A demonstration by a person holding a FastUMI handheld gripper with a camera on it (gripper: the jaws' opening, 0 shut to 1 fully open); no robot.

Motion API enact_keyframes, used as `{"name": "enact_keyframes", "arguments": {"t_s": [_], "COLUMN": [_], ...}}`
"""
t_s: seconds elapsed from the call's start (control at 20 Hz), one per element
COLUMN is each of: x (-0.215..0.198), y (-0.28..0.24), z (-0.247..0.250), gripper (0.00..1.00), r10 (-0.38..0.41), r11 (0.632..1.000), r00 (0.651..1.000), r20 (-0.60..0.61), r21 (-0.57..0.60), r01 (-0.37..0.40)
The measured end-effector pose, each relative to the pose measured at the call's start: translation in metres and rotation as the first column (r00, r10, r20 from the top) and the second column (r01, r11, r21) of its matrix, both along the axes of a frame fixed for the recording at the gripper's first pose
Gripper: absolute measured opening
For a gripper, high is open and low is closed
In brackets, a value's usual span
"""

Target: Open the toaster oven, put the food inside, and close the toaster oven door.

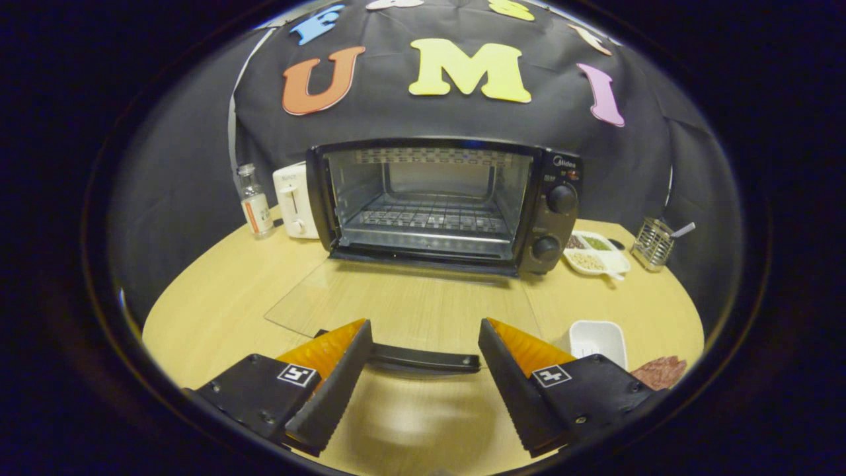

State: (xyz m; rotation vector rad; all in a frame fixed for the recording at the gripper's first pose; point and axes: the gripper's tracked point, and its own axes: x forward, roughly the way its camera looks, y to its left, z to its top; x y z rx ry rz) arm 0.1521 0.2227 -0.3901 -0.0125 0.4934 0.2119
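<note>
The toaster oven [446,205] stands at the back of the round wooden table [218,297], against the booth's cloth wall, straight ahead of the fingers and well beyond them. It is a dark, boxy appliance with two round knobs stacked on its right-hand panel. Its glass door [403,304] hangs fully open, lying flat and see-through over the tabletop, and the dark bar handle [423,360] at its near edge sits between the fingers. Inside, the metal-walled cavity holds a wire rack with nothing on it.

The gripper [423,383] is spread wide, its two ribbed fingers apart and pressing on nothing.

Just beside the right finger sits a small white rectangular dish [598,338]; what it holds cannot be made out. Next to that, lower and further right, lies a reddish, speckled slab of food [661,371].

Right of the oven, a white divided tray [595,254] carries separate heaps of grains or seeds, one green, one pale. Further right a wire mesh holder [651,244] has a utensil leaning out of it. Left of the oven stand a white pop-up toaster [294,198] and a clear glass bottle [254,201] with a label.
</note>
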Motion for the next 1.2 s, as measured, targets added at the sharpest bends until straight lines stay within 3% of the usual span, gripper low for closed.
{"name": "enact_keyframes", "arguments": {"t_s": [0.2, 0.35, 0.55, 0.8, 1.0, 1.15, 1.2], "x": [-0.001, 0.001, -0.007, -0.04, -0.071, -0.078, -0.08], "y": [-0.064, -0.139, -0.21, -0.221, -0.198, -0.188, -0.187], "z": [0.043, 0.063, 0.047, 0.004, -0.017, -0.026, -0.026], "gripper": [1.0, 1.0, 1.0, 0.97, 0.75, 0.39, 0.33], "r10": [0.052, 0.01, -0.024, 0.076, 0.185, 0.241, 0.256], "r11": [0.998, 0.999, 1.0, 0.982, 0.904, 0.815, 0.786], "r00": [0.998, 0.999, 0.999, 0.973, 0.914, 0.863, 0.853], "r20": [0.04, 0.05, -0.046, -0.219, -0.362, -0.444, -0.455], "r21": [-0.04, -0.046, 0.016, 0.184, 0.428, 0.575, 0.611], "r01": [-0.05, -0.007, 0.025, -0.036, -0.013, 0.069, 0.091]}}
